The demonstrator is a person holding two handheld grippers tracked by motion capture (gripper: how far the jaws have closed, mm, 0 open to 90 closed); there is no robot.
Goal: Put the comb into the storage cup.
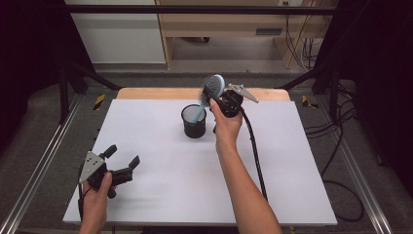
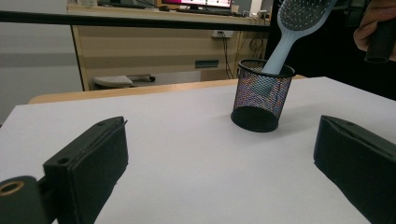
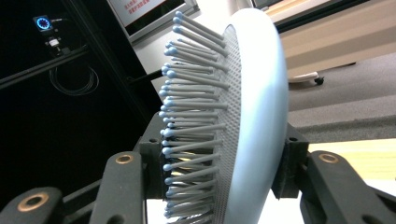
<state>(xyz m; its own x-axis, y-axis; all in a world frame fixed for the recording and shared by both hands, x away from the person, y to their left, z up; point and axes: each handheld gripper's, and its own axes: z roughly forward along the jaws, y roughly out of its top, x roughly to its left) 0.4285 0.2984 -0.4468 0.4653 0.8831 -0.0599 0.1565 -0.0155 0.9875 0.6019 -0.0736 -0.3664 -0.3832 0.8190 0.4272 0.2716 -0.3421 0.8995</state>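
A pale blue hairbrush (image 1: 208, 95) stands tilted with its handle down inside a black mesh cup (image 1: 194, 122) at the middle back of the white table top. My right gripper (image 1: 212, 92) is shut on the brush head, one jaw against the bristles and one against the smooth back (image 3: 261, 135). From the left gripper view the brush (image 2: 289, 32) leans out of the mesh cup (image 2: 261, 95) to the upper right. My left gripper (image 1: 122, 158) rests near the front left of the table, jaws wide apart with nothing between them.
The white board (image 1: 160, 195) covers a wooden table whose far edge (image 1: 160, 92) shows behind it. A black cable (image 1: 253, 146) trails from the right gripper along the forearm. Wooden furniture (image 1: 229, 24) and cables stand beyond the table.
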